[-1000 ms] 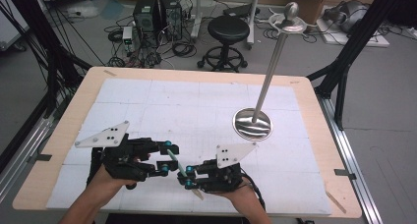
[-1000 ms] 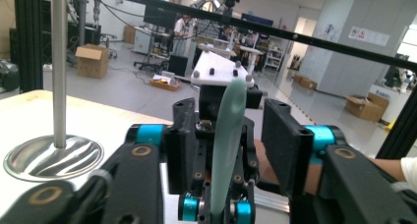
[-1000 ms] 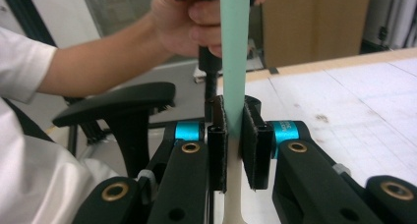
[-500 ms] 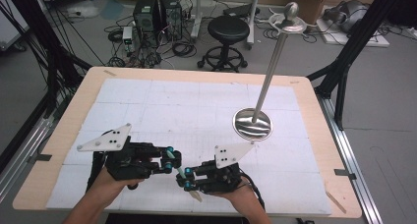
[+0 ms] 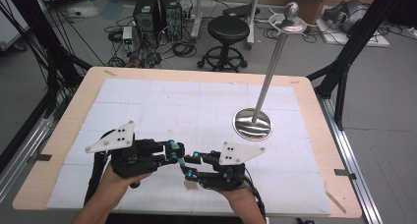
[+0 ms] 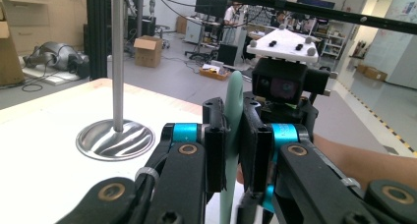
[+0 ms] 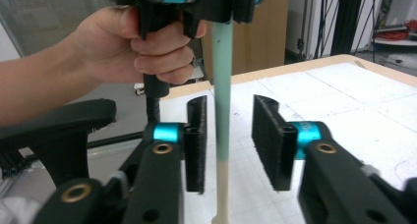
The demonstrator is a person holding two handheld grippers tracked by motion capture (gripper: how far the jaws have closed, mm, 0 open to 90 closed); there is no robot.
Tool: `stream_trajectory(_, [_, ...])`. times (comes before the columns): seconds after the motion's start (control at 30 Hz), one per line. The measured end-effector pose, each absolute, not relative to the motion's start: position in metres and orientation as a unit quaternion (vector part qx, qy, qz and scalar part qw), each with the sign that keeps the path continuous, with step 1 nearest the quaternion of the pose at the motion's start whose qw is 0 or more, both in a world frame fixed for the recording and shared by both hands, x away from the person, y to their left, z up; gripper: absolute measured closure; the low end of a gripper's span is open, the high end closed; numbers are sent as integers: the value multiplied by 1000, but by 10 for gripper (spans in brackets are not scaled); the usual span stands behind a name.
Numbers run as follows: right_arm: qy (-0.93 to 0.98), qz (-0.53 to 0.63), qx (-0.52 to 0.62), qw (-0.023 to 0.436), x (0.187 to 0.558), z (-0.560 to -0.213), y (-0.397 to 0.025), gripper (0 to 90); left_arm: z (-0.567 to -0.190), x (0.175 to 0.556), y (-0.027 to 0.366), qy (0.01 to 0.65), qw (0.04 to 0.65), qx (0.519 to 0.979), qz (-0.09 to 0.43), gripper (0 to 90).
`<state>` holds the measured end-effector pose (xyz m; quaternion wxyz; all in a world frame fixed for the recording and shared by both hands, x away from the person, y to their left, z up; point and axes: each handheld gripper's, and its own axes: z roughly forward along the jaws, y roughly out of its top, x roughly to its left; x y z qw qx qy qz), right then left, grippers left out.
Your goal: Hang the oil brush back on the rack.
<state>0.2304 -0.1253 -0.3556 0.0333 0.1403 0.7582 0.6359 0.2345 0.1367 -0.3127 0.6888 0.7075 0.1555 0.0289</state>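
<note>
Left tongs [image 6: 235, 150] clamp a thin pale-green utensil handle [image 6: 231, 135], jaws clenched on it. Right tongs [image 7: 228, 140] stand released, jaws either side of the same handle [image 7: 222, 116], not touching. In the high view the handle [image 5: 183, 161] sits between both tongs at 6 o'clock on the desk [image 5: 305, 111]; the metal stand [image 5: 253, 123] is at 2 o'clock. We'd judge this a handover: centre the handle between the pads, close squarely, then release left.
</note>
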Motion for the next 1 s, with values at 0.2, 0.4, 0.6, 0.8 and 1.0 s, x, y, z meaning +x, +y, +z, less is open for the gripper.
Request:
stream_trajectory(0.2, [757, 639, 133, 22, 229, -354, -128, 841, -311, 235, 134, 157, 695, 701, 22, 811])
stream_trajectory(0.4, [749, 645, 146, 28, 231, -350, -137, 844, -308, 236, 143, 166, 713, 680, 34, 502])
stream_trajectory(0.6, [728, 663, 166, 54, 237, -338, -156, 845, -315, 236, 166, 176, 714, 674, 69, 368])
stream_trajectory(0.8, [714, 670, 189, 73, 250, -325, -172, 845, -336, 234, 184, 201, 695, 684, 94, 321])
stream_trajectory(1.0, [709, 667, 211, 92, 262, -315, -184, 845, -357, 235, 200, 241, 662, 702, 104, 178])
